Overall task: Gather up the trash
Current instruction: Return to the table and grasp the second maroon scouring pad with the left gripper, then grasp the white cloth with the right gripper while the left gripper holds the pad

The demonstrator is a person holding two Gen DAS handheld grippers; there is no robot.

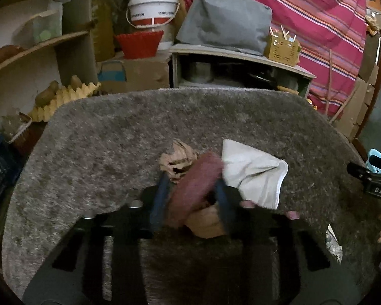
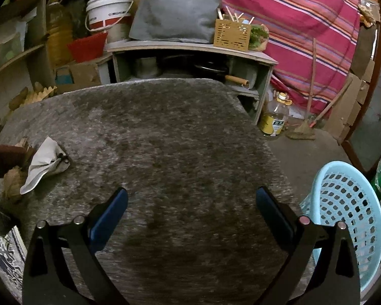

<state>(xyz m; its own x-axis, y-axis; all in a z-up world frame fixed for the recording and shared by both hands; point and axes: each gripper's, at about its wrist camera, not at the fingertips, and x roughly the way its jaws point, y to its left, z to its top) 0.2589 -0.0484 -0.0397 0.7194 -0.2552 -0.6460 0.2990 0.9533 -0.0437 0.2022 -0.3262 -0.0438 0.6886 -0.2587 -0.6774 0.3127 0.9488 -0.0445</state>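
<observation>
A dark red scrubby pad (image 1: 194, 188), flat and fuzzy like a dish sponge, sits squeezed between the two blue fingers (image 1: 160, 198) of the left gripper (image 1: 190, 190). The fingers press on it from both sides, so the left gripper is pinching the pad. The picture there is a bit blurry. Just past the pad, on the far side, lies a crumpled ball of brown paper (image 1: 176, 158), touching the pad's far end. Right beside them, to the right, lies a white cloth (image 1: 251, 172), folded and wrinkled, with a thin stitched edge. Under the pad, close to the gripper, is another brown crumpled piece (image 1: 205, 222), but I cannot tell what it is. All of this rests on a gray fuzzy mat (image 1: 114, 147) that covers the table. The left gripper reaches low over the near part of the mat, pointing toward the far shelves. The right gripper (image 2: 191, 213) is well apart from the trash, off to the right, and its blue fingers (image 2: 109, 218) are spread wide with nothing between them. It hangs over the mat's near edge, pointing far. From its side, the cloth, the pad and the brown paper show at the far left. A light blue basket (image 2: 343, 203) with holes stands just beside the table on the right, near the right gripper.
</observation>
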